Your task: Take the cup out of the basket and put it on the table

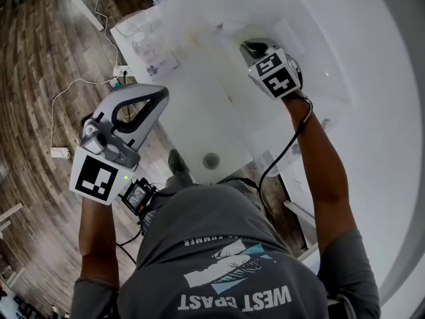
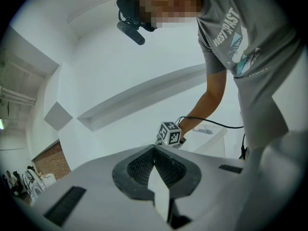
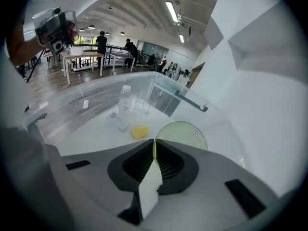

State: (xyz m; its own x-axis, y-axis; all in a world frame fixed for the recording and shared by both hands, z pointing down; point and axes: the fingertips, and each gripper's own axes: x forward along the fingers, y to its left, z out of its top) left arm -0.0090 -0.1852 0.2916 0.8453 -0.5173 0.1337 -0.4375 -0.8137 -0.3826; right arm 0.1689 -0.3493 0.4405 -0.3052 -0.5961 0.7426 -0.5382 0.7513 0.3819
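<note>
Cup's direction: the cup [image 3: 182,135] turns a round face to the right gripper view. Its long axis therefore runs away from the lens, roughly along the line the jaws point. Whether that face is the mouth or the base cannot be told.
Cup's look: it is pale green, see-through and thin-walled, with fine dots spread across the round face. Its wall shows as a thin green line between the pads.
Cup's place: it is at 1 o'clock from the jaw tips, in front of the pale floor of the basket [image 3: 163,97] and toward its right end. Whether it is clear of the rim cannot be told.
Right gripper: the right gripper [image 3: 154,141] is clamped on the cup's wall at the cup's 9 o'clock edge, one pad on each side. In the head view it sits at 1 o'clock, over the basket.
Left gripper: the left gripper [image 2: 155,148] has its jaws together with nothing between them. In the head view it is at 8 o'clock, outside the basket and well apart from the cup.
Basket: it is clear plastic and stands on the white table [image 1: 226,145].
Other contents: a yellow lump [image 3: 140,132] lies at 9 o'clock from the cup, near it but apart. A clear bottle [image 3: 125,100] stands upright at 11 o'clock. A small packet [image 3: 117,121] lies beside the lump.
</note>
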